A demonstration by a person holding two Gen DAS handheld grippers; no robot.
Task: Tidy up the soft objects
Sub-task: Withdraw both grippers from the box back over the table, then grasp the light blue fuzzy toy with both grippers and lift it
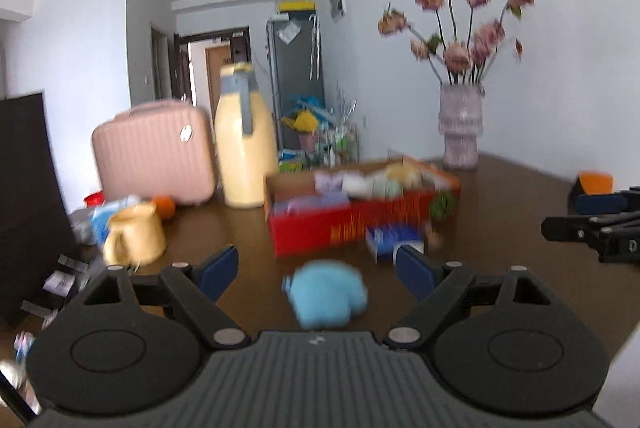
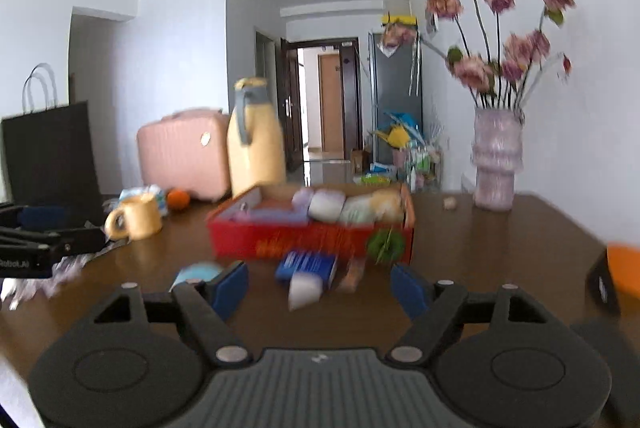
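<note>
A light blue plush toy (image 1: 326, 294) lies on the brown table between the wide-apart fingers of my left gripper (image 1: 318, 270), which is open and not touching it. Behind it stands a red cardboard box (image 1: 312, 232) holding several soft rolls and plushes (image 1: 360, 183). My right gripper (image 2: 320, 286) is open too. On the table ahead of its fingers lie a pale lavender soft piece (image 2: 304, 292) and a blue pack (image 2: 306, 264). A green fuzzy ball (image 2: 386, 246) rests against the red box (image 2: 280, 244). The blue plush (image 2: 198, 274) shows beside its left finger. Both views are blurred.
A yellow mug (image 1: 136, 234), a tall yellow jug (image 1: 246, 139), a pink suitcase (image 1: 154, 149) and an orange (image 1: 164, 205) stand at the back left. A vase of dried flowers (image 1: 460, 127) is at the back right. A black bag (image 2: 48, 155) stands left, and an orange object (image 2: 624, 268) sits at the right edge.
</note>
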